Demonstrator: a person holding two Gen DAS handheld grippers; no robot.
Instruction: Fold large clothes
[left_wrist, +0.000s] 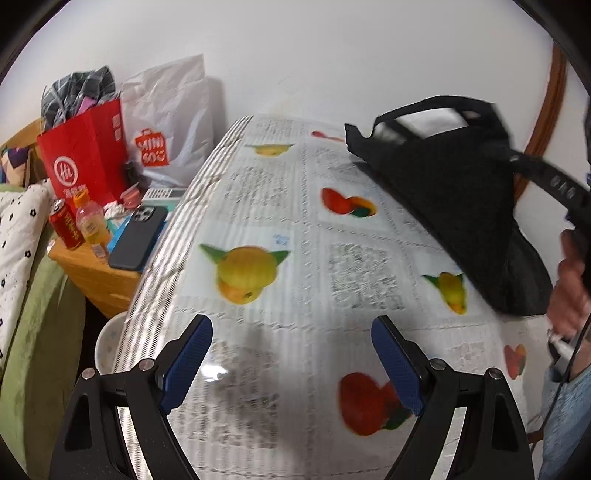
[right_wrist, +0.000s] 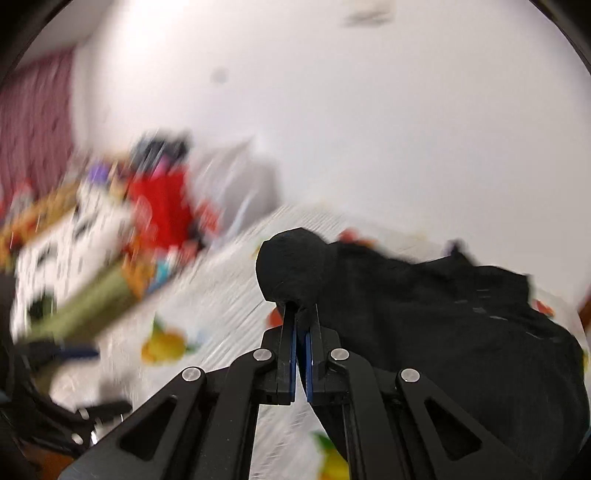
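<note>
A black garment (left_wrist: 454, 192) hangs above the far right of the table, held up by my right gripper, whose black body (left_wrist: 565, 192) shows at the right edge of the left wrist view. In the right wrist view my right gripper (right_wrist: 301, 314) is shut on a bunched edge of the black garment (right_wrist: 424, 317), which drapes down to the right. My left gripper (left_wrist: 291, 332) is open and empty, low over the table's near part, its blue pads (left_wrist: 188, 358) wide apart.
The table (left_wrist: 258, 206) has a fruit-and-newsprint cloth. Left of it a wooden side table (left_wrist: 92, 273) holds a phone (left_wrist: 138, 236), a can, a bottle, a red bag (left_wrist: 85, 155) and a white bag (left_wrist: 170, 122). A white bowl (left_wrist: 109, 339) sits below. A wall stands behind.
</note>
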